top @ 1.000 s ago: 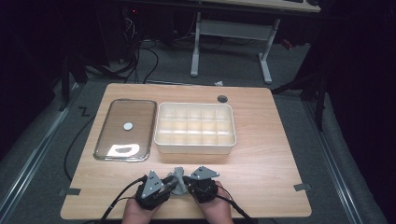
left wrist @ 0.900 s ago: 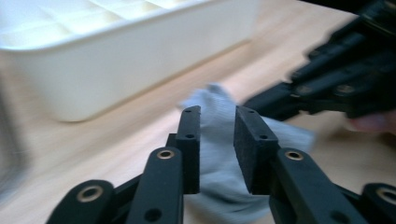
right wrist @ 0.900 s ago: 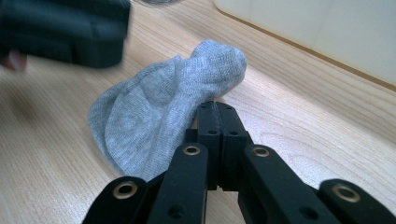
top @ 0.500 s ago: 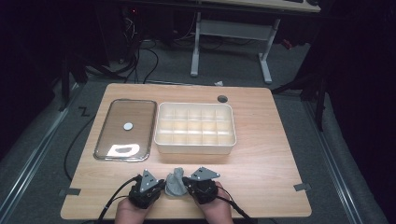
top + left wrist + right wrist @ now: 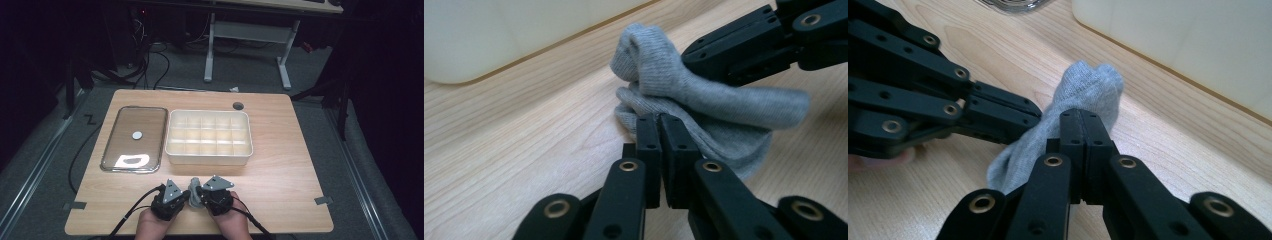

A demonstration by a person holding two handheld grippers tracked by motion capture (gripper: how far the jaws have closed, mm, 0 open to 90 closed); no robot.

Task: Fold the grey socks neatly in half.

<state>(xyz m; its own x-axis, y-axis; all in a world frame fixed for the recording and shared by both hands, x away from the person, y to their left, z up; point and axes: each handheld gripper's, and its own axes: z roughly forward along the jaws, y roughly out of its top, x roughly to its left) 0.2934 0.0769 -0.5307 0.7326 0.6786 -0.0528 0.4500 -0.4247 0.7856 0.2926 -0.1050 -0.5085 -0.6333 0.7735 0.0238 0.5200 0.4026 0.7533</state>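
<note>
Both tools grip the grey sock point(image 5: 194, 192) near the worktop's point(image 5: 280, 170) front edge: the left tool point(image 5: 659, 131) has just closed on it, and the right tool point(image 5: 1082, 129) is clamped on it. Bare wood separates the sock from the white compartment box point(image 5: 209, 156).

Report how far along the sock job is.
Done: both grippers have hold of the grey sock at the table's near edge; the left gripper has just been closing on it, the right gripper pinches it too. Left: the divided bin holds nothing.
</note>
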